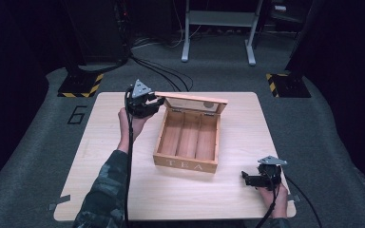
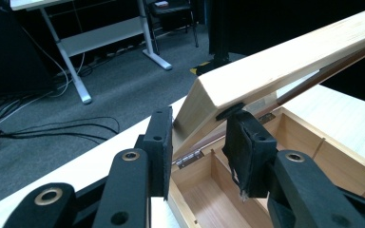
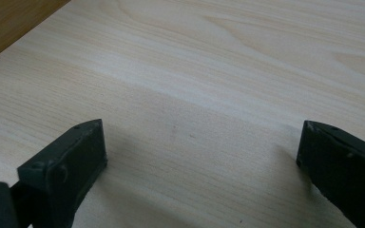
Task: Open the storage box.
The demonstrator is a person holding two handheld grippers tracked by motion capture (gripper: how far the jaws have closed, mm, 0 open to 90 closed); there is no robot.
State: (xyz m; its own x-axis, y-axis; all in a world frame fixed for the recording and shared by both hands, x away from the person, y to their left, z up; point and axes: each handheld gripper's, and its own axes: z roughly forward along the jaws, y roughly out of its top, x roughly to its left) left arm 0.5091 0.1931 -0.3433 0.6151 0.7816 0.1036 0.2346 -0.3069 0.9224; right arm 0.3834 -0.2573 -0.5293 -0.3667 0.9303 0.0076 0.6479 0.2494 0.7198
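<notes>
A light wooden tea box with three long compartments sits mid-table, its long axis running from the person toward the far edge, the "TEA" front facing the person. Its hinged glass-paned lid stands raised at the far end, its left corner grasped between the left gripper's jaws. The right gripper rests released, jaws wide apart, on the pale wooden table near the right front corner, well apart from the box.

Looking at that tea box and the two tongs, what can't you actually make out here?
- Left tongs, left gripper view: the lid corner sits between the jaws, but real clamping is unclear.
- Tea box, high view: the raised lid hides the back wall.
- Right tongs, right gripper view: the frame edge cuts off both jaws.
</notes>
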